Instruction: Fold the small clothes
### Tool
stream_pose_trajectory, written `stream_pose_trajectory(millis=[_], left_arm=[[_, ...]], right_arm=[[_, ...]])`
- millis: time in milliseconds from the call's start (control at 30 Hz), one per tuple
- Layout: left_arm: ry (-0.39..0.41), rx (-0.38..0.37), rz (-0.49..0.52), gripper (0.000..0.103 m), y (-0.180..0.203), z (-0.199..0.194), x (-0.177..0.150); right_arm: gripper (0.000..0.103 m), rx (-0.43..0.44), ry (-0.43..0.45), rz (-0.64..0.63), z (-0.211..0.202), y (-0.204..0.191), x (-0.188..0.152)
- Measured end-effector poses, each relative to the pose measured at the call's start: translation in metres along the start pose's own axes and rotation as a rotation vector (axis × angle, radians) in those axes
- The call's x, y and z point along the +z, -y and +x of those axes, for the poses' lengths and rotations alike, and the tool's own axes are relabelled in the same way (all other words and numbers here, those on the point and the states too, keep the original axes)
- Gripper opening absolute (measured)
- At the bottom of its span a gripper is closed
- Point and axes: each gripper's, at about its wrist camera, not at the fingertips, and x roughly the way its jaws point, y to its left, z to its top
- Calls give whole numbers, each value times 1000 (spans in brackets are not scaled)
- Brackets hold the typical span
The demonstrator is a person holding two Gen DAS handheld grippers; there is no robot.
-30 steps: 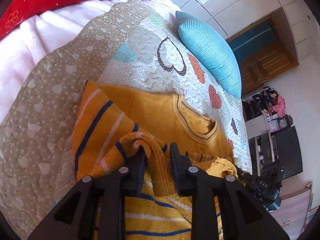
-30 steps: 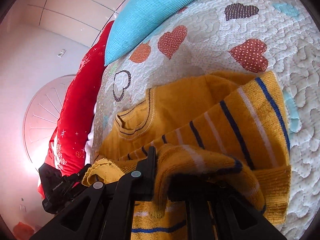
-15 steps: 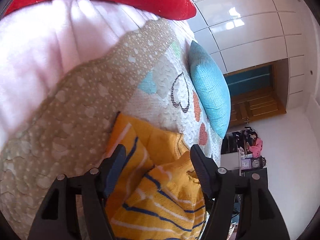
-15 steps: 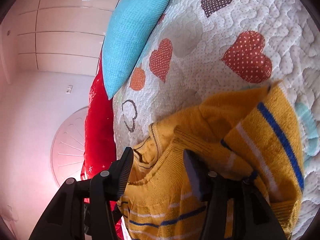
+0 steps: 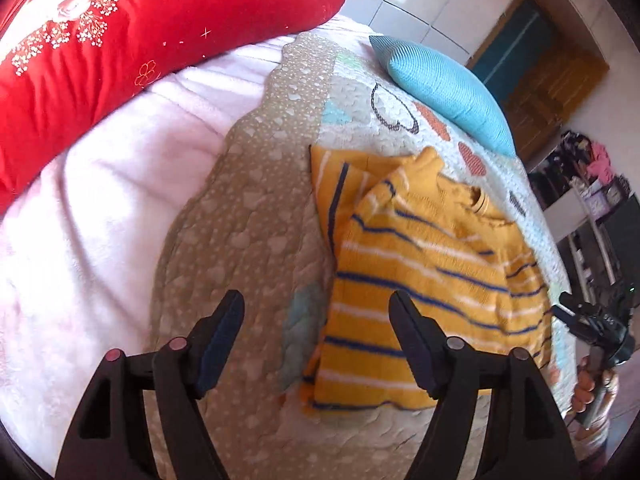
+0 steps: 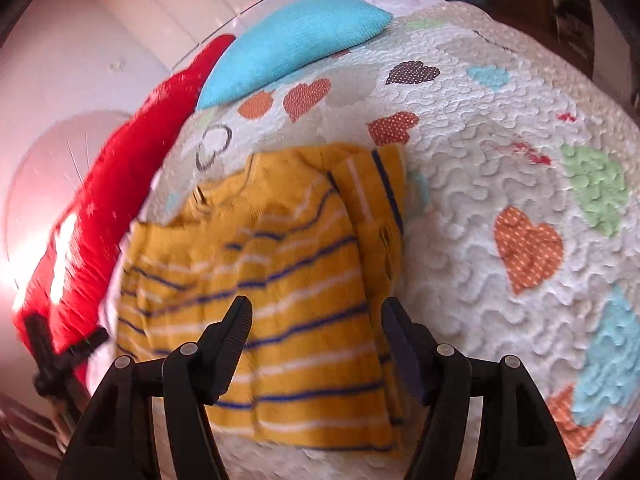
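A small yellow knit sweater with blue and white stripes lies folded on the quilted bedspread; it also shows in the right wrist view, slightly blurred. Its lower half is laid up over the top, with the collar peeking out at the far end. My left gripper is open and empty, above the quilt just left of the sweater. My right gripper is open and empty, above the sweater's near part. The right gripper also shows at the right edge of the left wrist view.
A blue knit cushion lies on the quilt beyond the sweater. A long red pillow lies at the bed's head on a pink blanket. The quilt spreads right of the sweater. Furniture stands past the bed's edge.
Both grippers were shut on the sweater's hem a second ago. They opened, let the fabric drop over the sweater's top, and pulled back and up.
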Motion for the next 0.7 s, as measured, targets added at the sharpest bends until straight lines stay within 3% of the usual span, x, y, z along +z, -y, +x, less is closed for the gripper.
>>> stream_pose_trajectory(millis=[200, 267, 433, 600, 700], left_arm=[[-82, 32, 60, 72, -3, 29, -32], [-72, 104, 108, 40, -2, 29, -32], [-49, 104, 24, 41, -18, 17, -27], [45, 187, 100, 42, 13, 0, -40], [92, 202, 124, 62, 29, 1, -46]], right_arm=[[71, -139, -56, -141, 22, -4, -50], [71, -195, -24, -208, 23, -5, -55], [71, -257, 8, -169, 12, 9, -52], [71, -322, 56, -174, -24, -7, -52], [71, -299, 99, -227, -42, -40, -47]])
